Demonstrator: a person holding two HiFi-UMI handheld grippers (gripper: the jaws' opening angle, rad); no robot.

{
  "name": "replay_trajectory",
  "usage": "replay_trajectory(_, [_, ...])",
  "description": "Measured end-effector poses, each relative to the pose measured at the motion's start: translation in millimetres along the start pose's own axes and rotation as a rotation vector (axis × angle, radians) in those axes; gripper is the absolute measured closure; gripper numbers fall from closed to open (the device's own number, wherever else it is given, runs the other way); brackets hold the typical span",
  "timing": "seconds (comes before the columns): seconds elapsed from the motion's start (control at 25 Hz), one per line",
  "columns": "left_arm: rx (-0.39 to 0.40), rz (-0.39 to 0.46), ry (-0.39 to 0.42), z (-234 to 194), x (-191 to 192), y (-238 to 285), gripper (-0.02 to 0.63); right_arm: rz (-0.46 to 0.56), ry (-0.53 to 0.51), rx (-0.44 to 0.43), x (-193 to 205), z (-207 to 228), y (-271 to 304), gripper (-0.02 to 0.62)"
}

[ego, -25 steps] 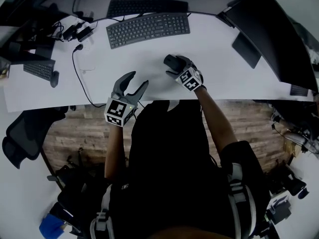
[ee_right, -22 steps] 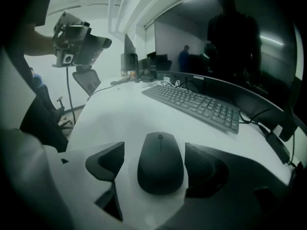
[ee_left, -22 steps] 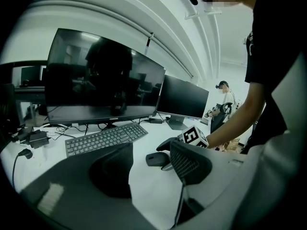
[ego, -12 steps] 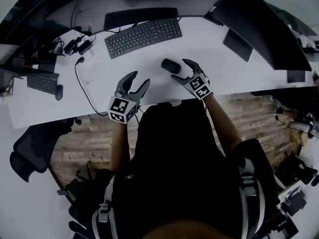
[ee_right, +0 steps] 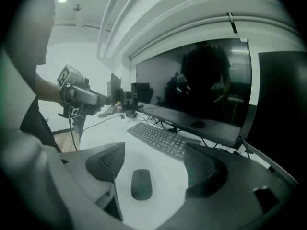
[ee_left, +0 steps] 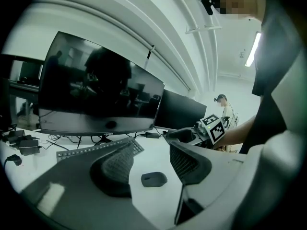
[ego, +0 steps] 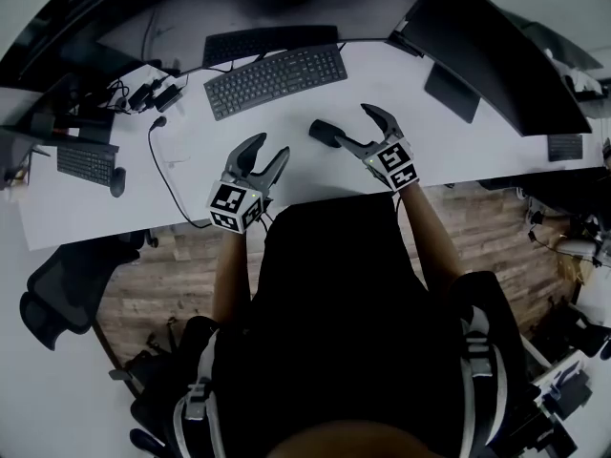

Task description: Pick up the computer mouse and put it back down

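A second ago the right gripper (ego: 355, 127) sat low over the computer mouse (ego: 325, 132) with its jaws around it. Now it has lifted off and drawn back toward the near edge of the desk (ego: 95, 208). Its jaws are spread wide and pinch nothing. In the right gripper view the mouse (ee_right: 141, 183) lies flat on the desk below the pads, touching neither. The left gripper (ego: 267, 151) hovers at the near edge much where it was, slightly higher, its jaws likewise spread and empty. From the left gripper view the mouse (ee_left: 154, 178) shows beyond its tips.

The mouse rests mid-desk, nearer the near edge than the far one, with the keyboard (ego: 277, 79) behind it. Bare desk lies open left of the mouse as far as the cable (ego: 162, 170). It also runs clear to the right up to the monitor (ego: 496, 55).
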State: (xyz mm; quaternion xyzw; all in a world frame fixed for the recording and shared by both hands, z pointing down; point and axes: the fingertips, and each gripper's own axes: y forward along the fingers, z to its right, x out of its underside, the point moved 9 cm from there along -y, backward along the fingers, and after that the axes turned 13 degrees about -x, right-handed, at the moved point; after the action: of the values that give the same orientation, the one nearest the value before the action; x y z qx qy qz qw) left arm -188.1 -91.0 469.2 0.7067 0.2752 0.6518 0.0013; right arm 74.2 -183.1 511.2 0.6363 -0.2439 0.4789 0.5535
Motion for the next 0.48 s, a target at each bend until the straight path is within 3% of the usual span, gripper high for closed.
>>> replay_trajectory(0.48, [-0.013,0.026,-0.02,-9.8,-1.5,-3.0,0.383,0.008,-0.026,0.007,-10.6,-6.1,-1.9,0.204])
